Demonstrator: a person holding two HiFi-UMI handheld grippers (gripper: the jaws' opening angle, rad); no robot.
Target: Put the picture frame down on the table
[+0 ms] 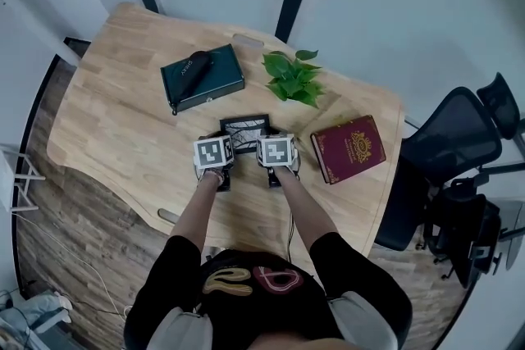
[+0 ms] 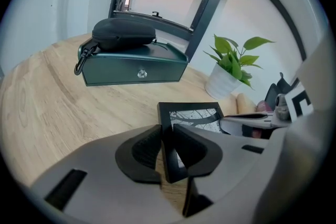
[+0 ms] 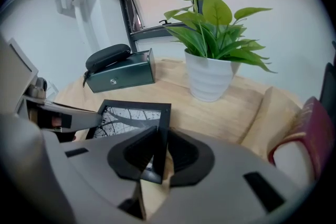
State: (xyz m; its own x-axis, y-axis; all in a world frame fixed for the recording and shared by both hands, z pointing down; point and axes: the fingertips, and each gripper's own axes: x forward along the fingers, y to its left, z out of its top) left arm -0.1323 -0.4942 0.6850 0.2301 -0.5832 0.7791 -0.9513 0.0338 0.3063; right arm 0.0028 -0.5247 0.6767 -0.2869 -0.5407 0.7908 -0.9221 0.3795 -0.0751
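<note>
While both tools are clamping the picture frame (image 1: 244, 127), I'm judging this as the lowering step, nearly done. The table (image 1: 115, 119) is lying bare just under and ahead of the tools. Both forearms are reaching forward side by side, near parallel. The frame is hanging between the tools, glass up, tilted low; I can't confirm its far edge touching wood. The left gripper (image 2: 167, 152) is pinching the left rim and the right gripper (image 3: 157, 157) the right rim, jaws narrow. The next move is calling for level lowering, then releasing both together.
</note>
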